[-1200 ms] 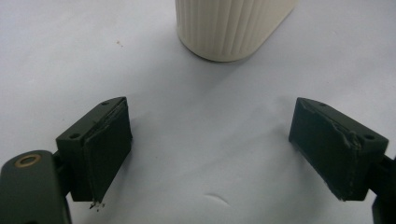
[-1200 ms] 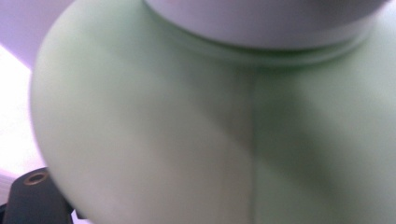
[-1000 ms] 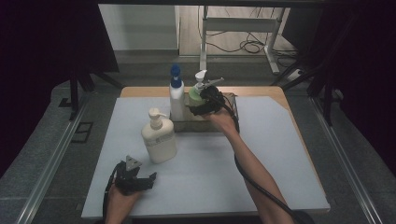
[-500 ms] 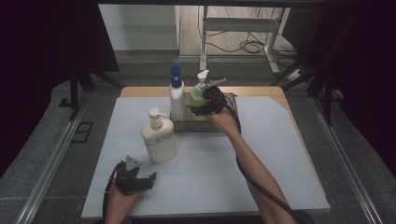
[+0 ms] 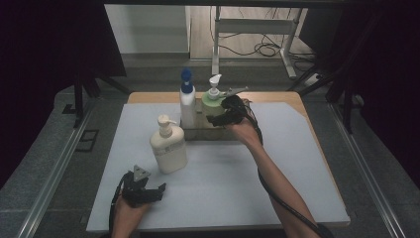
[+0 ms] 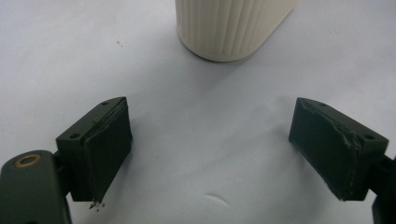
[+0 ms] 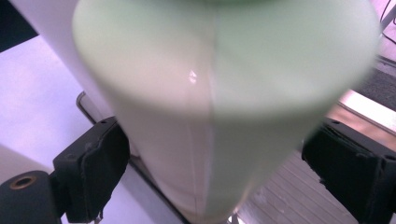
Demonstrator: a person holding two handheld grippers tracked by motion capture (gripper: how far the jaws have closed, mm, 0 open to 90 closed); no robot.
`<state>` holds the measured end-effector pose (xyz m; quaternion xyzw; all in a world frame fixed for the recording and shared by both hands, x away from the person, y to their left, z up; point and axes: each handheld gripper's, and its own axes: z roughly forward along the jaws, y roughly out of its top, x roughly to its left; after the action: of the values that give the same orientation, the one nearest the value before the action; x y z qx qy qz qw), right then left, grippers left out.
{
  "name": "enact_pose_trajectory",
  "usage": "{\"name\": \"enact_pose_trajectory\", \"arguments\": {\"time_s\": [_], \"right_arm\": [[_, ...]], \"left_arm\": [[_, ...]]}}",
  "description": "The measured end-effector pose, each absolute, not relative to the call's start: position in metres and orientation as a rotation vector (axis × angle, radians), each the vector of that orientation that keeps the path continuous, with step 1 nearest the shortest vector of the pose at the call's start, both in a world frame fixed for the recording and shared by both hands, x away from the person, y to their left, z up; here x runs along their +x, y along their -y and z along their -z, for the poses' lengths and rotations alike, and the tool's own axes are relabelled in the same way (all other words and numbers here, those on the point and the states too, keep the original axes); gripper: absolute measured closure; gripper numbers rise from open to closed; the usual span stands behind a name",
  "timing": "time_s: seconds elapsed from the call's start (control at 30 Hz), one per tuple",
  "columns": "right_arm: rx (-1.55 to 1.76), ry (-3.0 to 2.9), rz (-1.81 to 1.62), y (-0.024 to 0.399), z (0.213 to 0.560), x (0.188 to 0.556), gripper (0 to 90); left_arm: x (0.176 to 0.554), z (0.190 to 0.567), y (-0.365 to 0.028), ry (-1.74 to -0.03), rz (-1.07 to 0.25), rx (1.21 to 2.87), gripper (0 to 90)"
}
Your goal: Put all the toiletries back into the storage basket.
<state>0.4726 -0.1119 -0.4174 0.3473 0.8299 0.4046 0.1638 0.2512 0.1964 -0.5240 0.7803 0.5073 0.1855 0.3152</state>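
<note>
Three pump bottles stood on the surface [image 5: 297, 163]: the right tool [image 5: 218, 119] squeezed the green bottle [image 5: 212, 104], while the left tool [image 5: 158, 190] sat wide open, holding nothing.

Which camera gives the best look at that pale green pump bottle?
The high view: the green bottle appears whole with its white pump, standing in a tray beside the blue-capped bottle. The right gripper view gives a blurred close-up of its body between the jaws.

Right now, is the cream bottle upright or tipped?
Upright: the cream bottle stands on its base on the mat, pump on top.
</note>
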Motion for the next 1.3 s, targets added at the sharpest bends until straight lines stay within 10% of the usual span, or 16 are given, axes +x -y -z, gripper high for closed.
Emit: {"name": "enact_pose_trajectory", "arguments": {"time_s": [0.3,0.93,1.3], "right_arm": [[0.997,-2.416,-1.141,0.137,0.421,0.468,16.8],[1.123,-2.375,-1.089,0.163,0.434,0.474,84.6],[1.201,-2.394,-1.026,0.151,0.452,0.489,89.2]], "left_arm": [[0.251,0.524,-0.196,-1.336,-0.490,2.054,12.9],[0.251,0.524,-0.196,-1.337,-0.489,2.055,12.9],[0.251,0.524,-0.196,-1.340,-0.489,2.048,12.9]]}}
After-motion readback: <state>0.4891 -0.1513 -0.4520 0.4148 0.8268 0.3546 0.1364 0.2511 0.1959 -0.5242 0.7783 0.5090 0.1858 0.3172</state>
